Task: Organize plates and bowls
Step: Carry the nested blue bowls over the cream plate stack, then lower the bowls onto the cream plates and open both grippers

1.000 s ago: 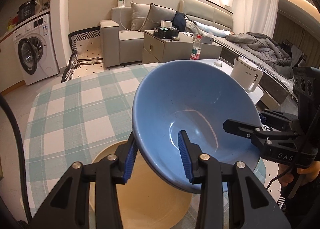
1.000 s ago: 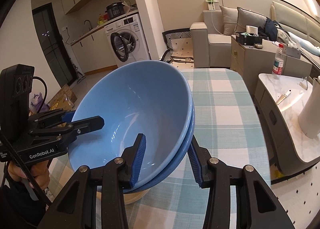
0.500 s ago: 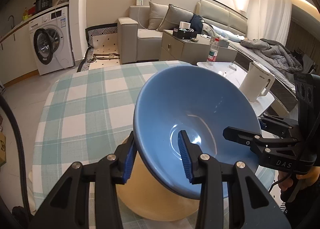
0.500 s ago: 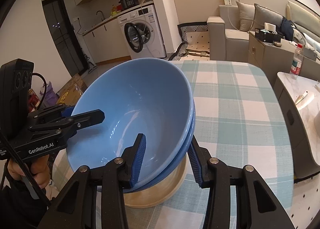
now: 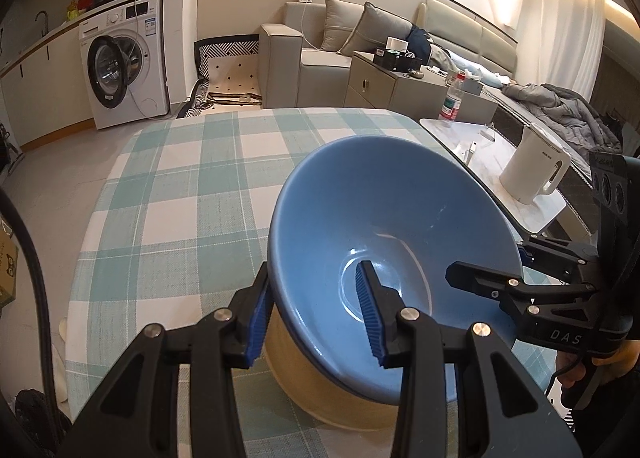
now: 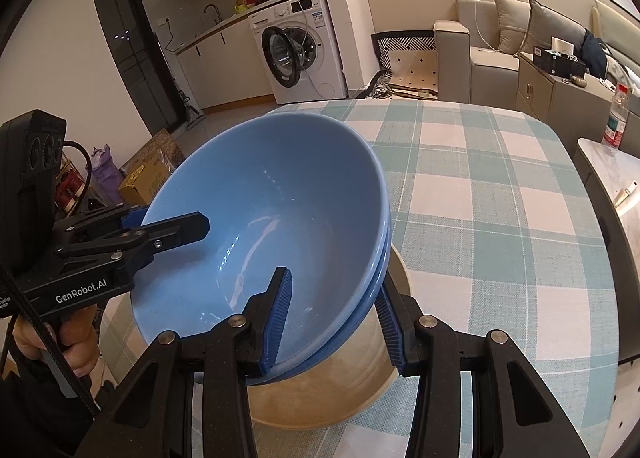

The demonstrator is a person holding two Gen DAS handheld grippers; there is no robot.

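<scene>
Left gripper (image 5: 316, 314): it points downward and forward; its jaws are clamped on the near-left rim of the blue bowls (image 5: 392, 250), one blue pad inside the bowl, the other outside against the wall.
Right gripper (image 6: 332, 318): also tilted downward; it is clamped on the opposite rim, one pad inside and one outside (in this view two rims show, one nested in the other).
Hands: in the right wrist view a hand (image 6: 76, 342) is wrapped around the handle of the left gripper, at the lower left. In the left wrist view, fingers of the other hand show under the right gripper's handle at the lower right edge.
Blue bowls: held between both grippers, tilted, low over the tan bowl (image 6: 336, 390); I cannot tell if they touch it.
Tan bowl: stands on the table (image 5: 180, 185), at its near edge.
Table: covered with a green and white checked cloth.
</scene>
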